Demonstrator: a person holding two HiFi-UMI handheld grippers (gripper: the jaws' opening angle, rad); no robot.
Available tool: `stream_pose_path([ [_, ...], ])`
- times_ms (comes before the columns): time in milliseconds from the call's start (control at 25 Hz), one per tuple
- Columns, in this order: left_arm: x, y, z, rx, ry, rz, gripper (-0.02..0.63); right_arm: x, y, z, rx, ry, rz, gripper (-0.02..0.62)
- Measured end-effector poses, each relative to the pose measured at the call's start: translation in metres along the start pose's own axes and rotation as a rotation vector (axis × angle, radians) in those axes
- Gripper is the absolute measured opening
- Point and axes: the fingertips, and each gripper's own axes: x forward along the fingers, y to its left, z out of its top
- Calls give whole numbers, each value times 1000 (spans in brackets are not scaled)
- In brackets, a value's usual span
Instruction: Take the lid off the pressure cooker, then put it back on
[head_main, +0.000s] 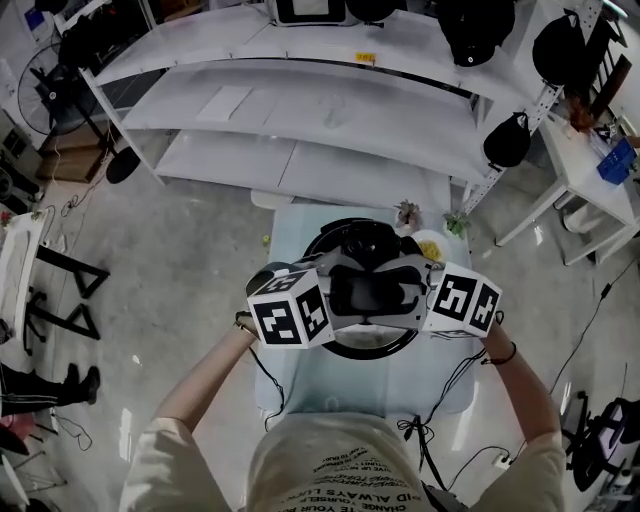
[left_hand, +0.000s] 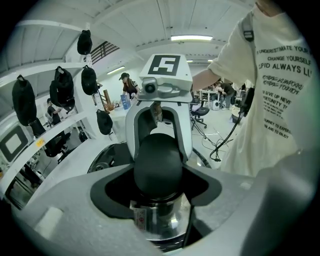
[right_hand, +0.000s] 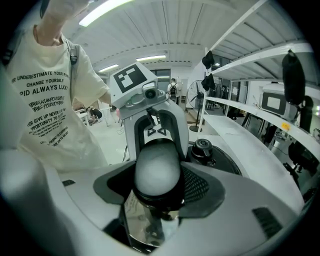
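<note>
Left gripper (head_main: 338, 296) and right gripper (head_main: 414, 293) are both clamping the black rounded handle (head_main: 371, 291), jaws squeezing its opposite ends. The round black pressure cooker lid (head_main: 360, 240) is sitting over the cooker on the pale blue table (head_main: 300, 385).

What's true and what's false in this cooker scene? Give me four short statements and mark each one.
1. The left gripper and the right gripper clamp opposite ends of the lid handle. True.
2. The pot stands on the floor. False: the pressure cooker stands on a small table.
3. The person wears a light printed T-shirt. True.
4. The right gripper's jaws are empty. False: one end of the lid handle sits between them.
</note>
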Motion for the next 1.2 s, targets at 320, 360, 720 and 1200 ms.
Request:
stream_pose_path([
  [320,6,28,-13,-27,26,-13,285,9,-29,-3,18,-17,26,275],
  [360,6,30,-14,-31,27,-15,287,11,-32,-3,21,-19,30,275],
  [720,15,46,-25,-67,35,-33,287,19,-49,-10,47,-26,64,275],
  [1200,25,48,-34,-109,47,-68,287,25,-53,-21,82,-25,102,275],
])
